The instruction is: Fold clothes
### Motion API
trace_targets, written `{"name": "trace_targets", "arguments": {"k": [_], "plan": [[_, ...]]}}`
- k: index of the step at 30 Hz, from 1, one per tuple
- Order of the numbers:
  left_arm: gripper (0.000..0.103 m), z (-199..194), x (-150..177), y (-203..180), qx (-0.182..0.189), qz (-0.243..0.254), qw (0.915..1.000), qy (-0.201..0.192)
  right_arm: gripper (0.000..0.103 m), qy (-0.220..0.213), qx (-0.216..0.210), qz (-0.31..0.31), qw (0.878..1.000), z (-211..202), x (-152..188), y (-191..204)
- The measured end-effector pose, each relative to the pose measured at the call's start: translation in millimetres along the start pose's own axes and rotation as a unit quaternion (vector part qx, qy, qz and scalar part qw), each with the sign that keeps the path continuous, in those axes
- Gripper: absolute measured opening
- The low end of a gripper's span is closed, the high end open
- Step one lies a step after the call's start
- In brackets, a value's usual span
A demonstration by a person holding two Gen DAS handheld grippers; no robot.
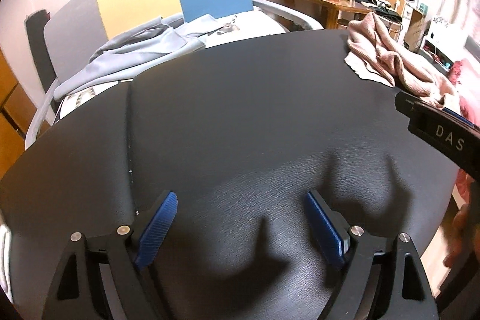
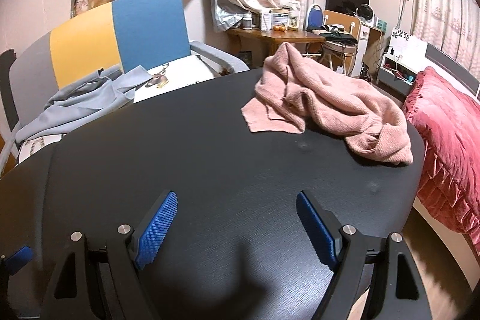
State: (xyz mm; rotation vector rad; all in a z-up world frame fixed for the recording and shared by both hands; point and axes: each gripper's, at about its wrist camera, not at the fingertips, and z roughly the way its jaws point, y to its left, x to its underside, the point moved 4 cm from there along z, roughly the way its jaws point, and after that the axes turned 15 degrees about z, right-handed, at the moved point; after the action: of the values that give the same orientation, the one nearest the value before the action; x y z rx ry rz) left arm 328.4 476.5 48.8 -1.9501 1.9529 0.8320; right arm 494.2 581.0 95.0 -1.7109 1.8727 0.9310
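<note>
- The black bench [image 2: 210, 140] fills both views, spreading out under and ahead of both sets of tongs.
- Off past the right tongs' right-hand side there's the bed with its red quilted cover [image 2: 444, 122], just beside the bench edge.
- Ahead and to the left of both tongs, beyond the far bench edge, stands a chair [image 2: 120, 29] with grey, yellow and blue panels on its back.
- Draped over that chair's seat lies a grey-blue garment [image 1: 132, 56], loose and unfolded, well apart from either set of tongs.
- Now the pink sweater [image 2: 327, 101]: crumpled in a heap on the bench, ahead and to the right of the right tongs, with clear dark surface between them; from the left wrist it sits far off at the right [image 1: 390, 59].
- Left tongs [image 1: 240, 227]: blue pads spread wide, nothing between them, only bare bench below.
- Right tongs [image 2: 237, 227]: also released, pads wide apart, gripping nothing; from the left wrist one black finger pokes in at the right edge [image 1: 435, 122], its tip close to the sweater — touching or not, hard to say through the distortion.
- Further back, a wooden desk [image 2: 270, 35] cluttered with small items, too small to make out.
</note>
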Motion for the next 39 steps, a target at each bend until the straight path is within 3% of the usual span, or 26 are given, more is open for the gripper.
{"name": "trace_targets", "arguments": {"k": [16,27,32,38,39], "plan": [[0.087,19.2,-22.3,-16.8,0.010,0.027,0.9995,0.012,0.084,0.000,0.064,-0.001,0.998,49.4,-37.6,-52.5],[0.087,32.9,-16.2,1.8,0.012,0.008,0.9993,0.035,0.084,-0.024,0.104,-0.029,0.994,118.7,-119.4,-104.2],[0.087,38.6,-1.1,10.2,0.019,-0.008,0.9983,0.054,0.084,0.015,0.062,-0.035,0.997,163.0,-142.3,-100.5],[0.087,40.9,15.8,20.2,0.009,-0.003,0.9973,0.072,0.084,0.076,0.078,-0.056,0.992,214.3,-139.2,-86.1],[0.087,40.4,18.6,21.9,0.009,-0.001,0.9973,0.073,0.079,0.087,0.081,-0.062,0.991,223.0,-135.8,-85.0]]}}
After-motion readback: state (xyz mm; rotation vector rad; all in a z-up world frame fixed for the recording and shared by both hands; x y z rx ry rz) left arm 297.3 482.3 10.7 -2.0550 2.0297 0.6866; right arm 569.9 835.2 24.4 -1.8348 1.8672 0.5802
